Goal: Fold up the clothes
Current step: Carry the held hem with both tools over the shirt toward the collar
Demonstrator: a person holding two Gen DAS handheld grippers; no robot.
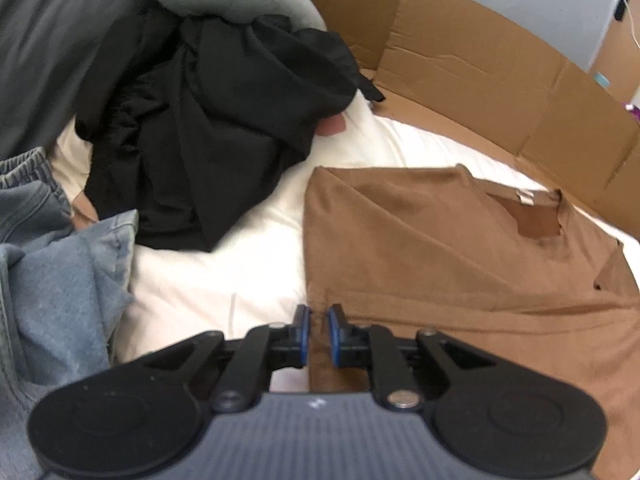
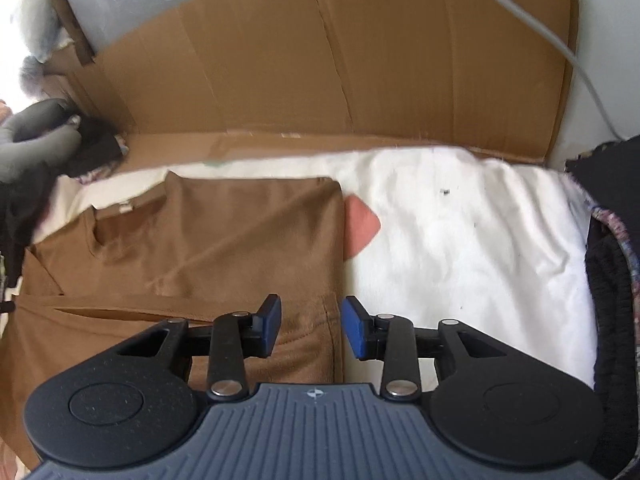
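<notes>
The left tool (image 1: 318, 330), its blue pads nearly together, pinches the near left edge of a brown T-shirt (image 1: 460, 248) that lies flat on a white bed cover (image 1: 224, 280); whether cloth is truly clamped between the pads cannot be told from the blurred left wrist view. The right tool (image 2: 310, 328) stands with its jaws apart, straddling the shirt's near right edge, one pad over the fabric and one over the white cover. The shirt's long axis runs away from both tools toward its collar (image 2: 120, 216), with the side panels apparently already turned in, so the coming fold likely carries the near hem forward to the collar, both tools about equally near. Beyond lie a black garment heap (image 1: 208, 128), blue denim (image 1: 60, 264) and flattened cardboard (image 2: 320, 80). A pink patch (image 2: 362, 224) beside the shirt is unidentifiable, and the hem itself is hidden beneath the tool bodies.
</notes>
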